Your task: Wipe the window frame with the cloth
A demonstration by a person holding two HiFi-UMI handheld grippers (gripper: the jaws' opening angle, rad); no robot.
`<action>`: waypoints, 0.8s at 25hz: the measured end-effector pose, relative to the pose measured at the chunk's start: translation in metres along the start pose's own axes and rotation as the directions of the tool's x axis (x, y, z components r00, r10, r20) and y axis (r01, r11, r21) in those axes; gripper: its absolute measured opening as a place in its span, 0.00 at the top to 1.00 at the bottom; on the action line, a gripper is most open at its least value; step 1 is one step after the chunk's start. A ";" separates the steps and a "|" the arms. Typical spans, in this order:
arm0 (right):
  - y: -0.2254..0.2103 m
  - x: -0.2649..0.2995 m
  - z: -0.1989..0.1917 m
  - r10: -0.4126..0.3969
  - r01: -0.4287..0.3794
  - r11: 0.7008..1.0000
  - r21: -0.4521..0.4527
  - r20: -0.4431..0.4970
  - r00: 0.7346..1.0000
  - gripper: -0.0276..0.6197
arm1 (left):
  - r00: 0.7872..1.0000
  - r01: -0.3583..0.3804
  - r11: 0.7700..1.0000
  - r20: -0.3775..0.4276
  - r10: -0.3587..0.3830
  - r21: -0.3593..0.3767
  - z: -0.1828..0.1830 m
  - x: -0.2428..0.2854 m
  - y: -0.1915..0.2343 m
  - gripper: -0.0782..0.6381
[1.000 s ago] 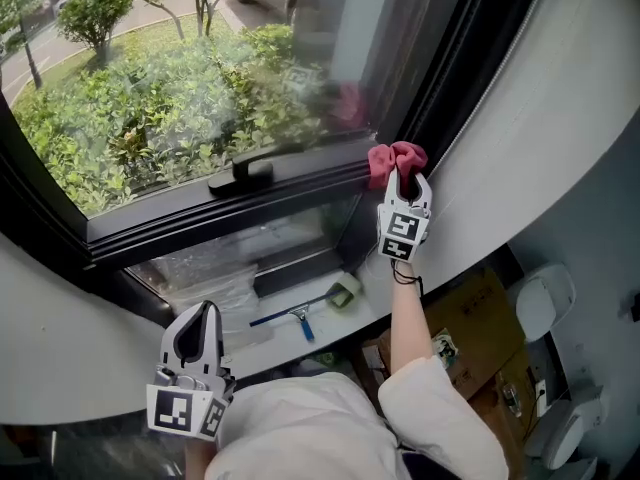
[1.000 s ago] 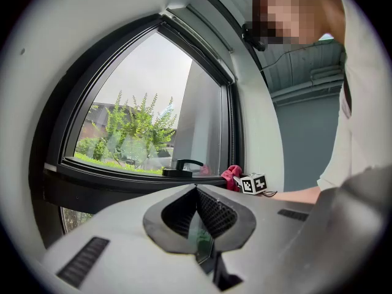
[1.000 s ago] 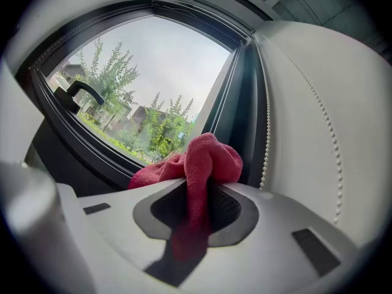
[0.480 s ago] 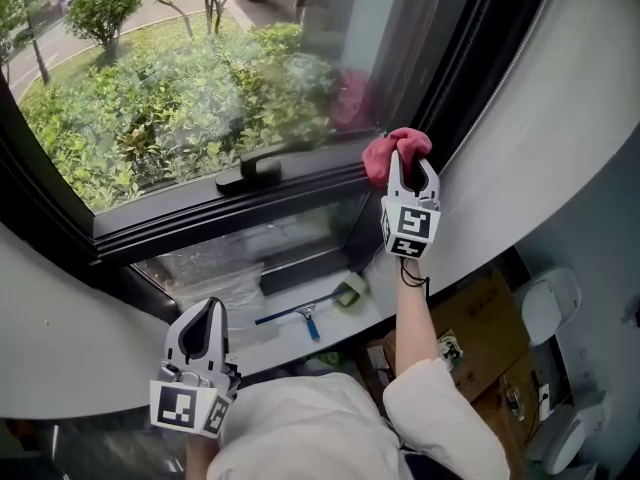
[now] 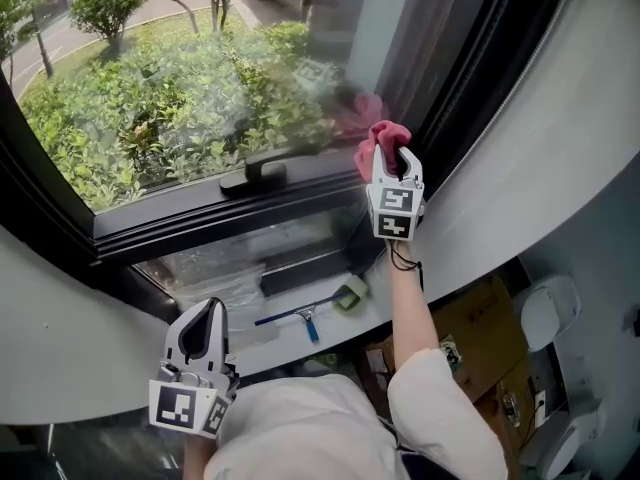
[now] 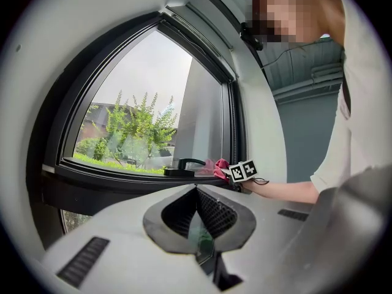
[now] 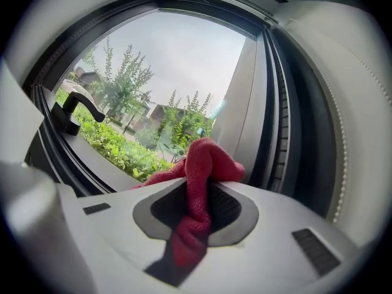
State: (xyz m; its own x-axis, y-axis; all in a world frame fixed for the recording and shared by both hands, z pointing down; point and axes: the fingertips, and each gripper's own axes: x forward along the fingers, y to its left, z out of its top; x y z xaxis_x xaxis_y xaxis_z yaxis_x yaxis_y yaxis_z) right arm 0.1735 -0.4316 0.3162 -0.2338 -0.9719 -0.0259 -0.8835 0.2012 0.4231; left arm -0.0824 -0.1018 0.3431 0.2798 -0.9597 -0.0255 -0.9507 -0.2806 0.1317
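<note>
Left of the right gripper (image 5: pixel 394 158), the black handle (image 5: pixel 262 171) sits on the window frame's (image 5: pixel 200 213) horizontal bar, the nearest thing along that bar. Just right of the gripper, the frame's upright closes the corner. Below it, on the sill, lies a blue squeegee (image 5: pixel 295 316), and lower right stands a cardboard box (image 5: pixel 480 328).

The right gripper's jaws pinch the red cloth (image 5: pixel 378 140). The cloth bunches out past the fingertips and meets the bar close to the corner. The left gripper (image 5: pixel 203 316) hangs low and well apart from the window, its jaws pressed together with nothing between them.

The right gripper view shows the cloth (image 7: pixel 205 158) running down through the jaws as a strip, which the head view hides. The left gripper view shows cloth (image 6: pixel 218 164) and handle (image 6: pixel 184 164) side by side on the bar, seen from the side.
</note>
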 end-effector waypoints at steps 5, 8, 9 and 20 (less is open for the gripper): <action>0.002 0.002 -0.001 0.009 -0.009 1.000 0.008 -0.019 1.000 0.82 | 1.000 0.008 1.000 -0.006 -0.008 0.001 -0.001 0.005 0.003 0.88; 0.003 0.003 -0.002 0.011 -0.011 1.000 0.012 -0.031 0.999 0.82 | 1.000 0.018 1.000 -0.011 -0.018 -0.001 -0.003 0.008 0.002 0.88; 0.003 0.003 -0.002 0.008 -0.007 1.000 0.013 -0.031 0.999 0.82 | 1.000 0.022 1.000 -0.012 -0.022 -0.001 -0.003 0.009 0.002 0.88; 0.008 0.000 -0.002 -0.015 0.017 0.999 0.030 -0.043 0.999 0.83 | 0.999 0.048 0.999 -0.018 -0.048 0.008 -0.004 0.013 0.000 0.88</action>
State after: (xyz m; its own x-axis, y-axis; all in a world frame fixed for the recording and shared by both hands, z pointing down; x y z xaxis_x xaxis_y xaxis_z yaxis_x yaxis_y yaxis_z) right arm 0.1670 -0.4298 0.3211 -0.2026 -0.9792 0.0066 -0.8991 0.1887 0.3951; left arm -0.0778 -0.1137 0.3469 0.3270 -0.9449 -0.0142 -0.9374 -0.3262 0.1222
